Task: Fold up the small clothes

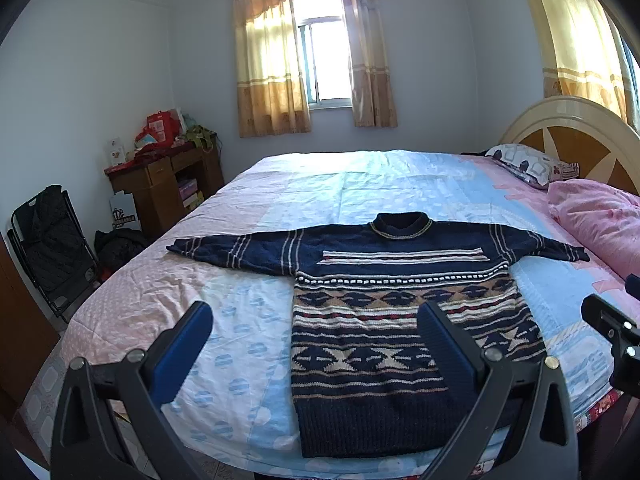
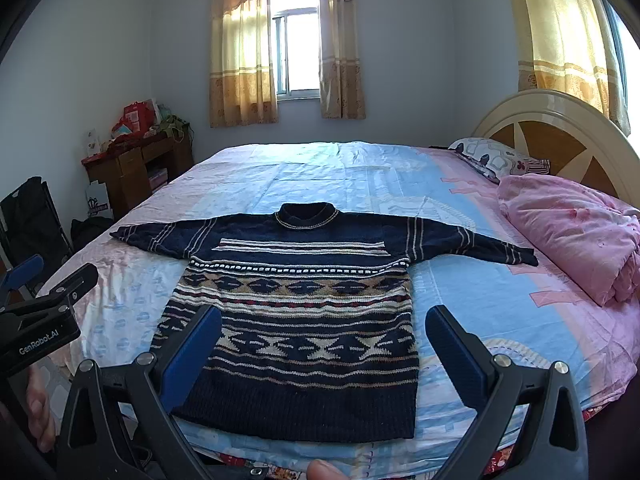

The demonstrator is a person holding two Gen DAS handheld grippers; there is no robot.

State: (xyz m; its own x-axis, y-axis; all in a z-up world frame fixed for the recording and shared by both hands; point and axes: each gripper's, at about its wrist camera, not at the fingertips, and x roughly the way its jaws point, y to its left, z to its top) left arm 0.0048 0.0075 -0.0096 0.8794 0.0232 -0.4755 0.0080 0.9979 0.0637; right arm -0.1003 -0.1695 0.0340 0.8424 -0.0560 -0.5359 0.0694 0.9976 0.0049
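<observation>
Both my tongs, left tongs [image 1: 316,332] and right tongs [image 2: 324,336], gape wide; the sweater [image 2: 304,304] lies flat at 12 o'clock, collar far, hem nearest.

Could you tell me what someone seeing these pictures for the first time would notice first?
The eye goes first to the navy patterned sweater, laid flat in the middle of the bed with both sleeves spread wide and its collar toward the window. Next come the left gripper and right gripper, jaws open, held above the near edge. A crumpled pink quilt lies at the right, by the headboard.
</observation>
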